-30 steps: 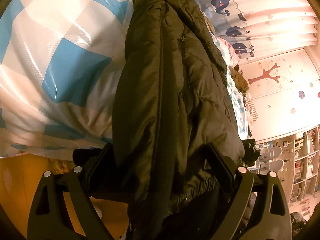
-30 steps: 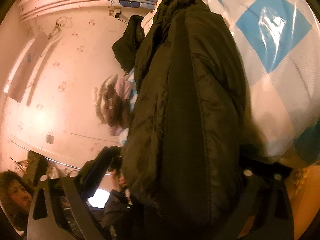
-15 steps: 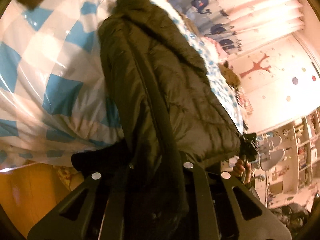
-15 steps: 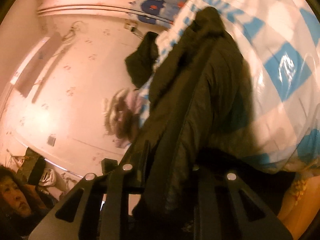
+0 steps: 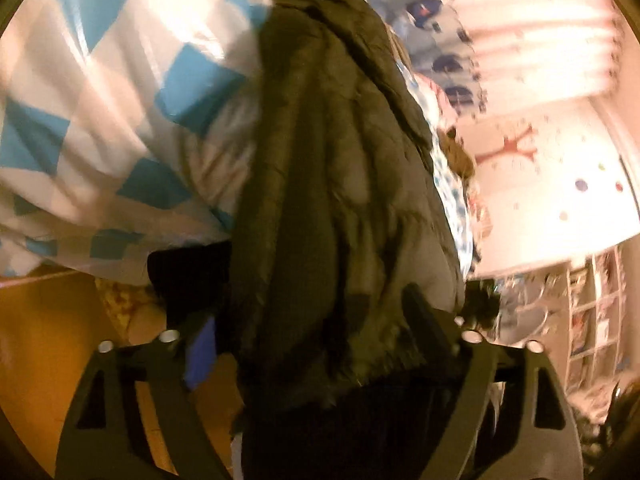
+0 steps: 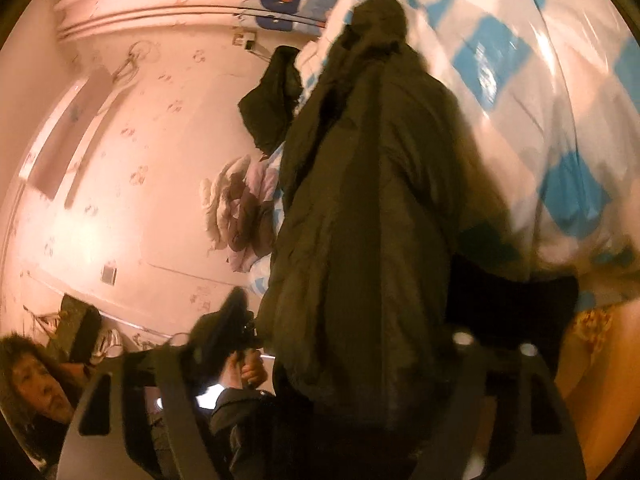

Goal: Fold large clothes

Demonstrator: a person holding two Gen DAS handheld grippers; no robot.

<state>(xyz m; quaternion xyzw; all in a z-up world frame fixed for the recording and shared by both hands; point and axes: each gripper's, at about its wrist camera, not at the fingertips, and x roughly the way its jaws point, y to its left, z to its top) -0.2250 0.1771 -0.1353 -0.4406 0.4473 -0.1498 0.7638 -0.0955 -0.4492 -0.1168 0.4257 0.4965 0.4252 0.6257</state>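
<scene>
On the left side, the left gripper (image 5: 320, 344) now has its jaws spread wide again around the lower edge of the dark puffer jacket (image 5: 344, 184); half a second ago they were pinched close on that cloth. The right gripper (image 6: 332, 344) has done the same, wide where it was narrow, with the jacket's hem bulging between its fingers. Whether either pad touches the fabric I cannot tell. The jacket lies in a long, doubled-over heap on the blue-and-white checked quilt (image 5: 100, 92), its far end up near the whale-print curtain (image 5: 440, 12). To my eye a fold has just been laid and let go; the next grasp likely comes lower, for another fold.
</scene>
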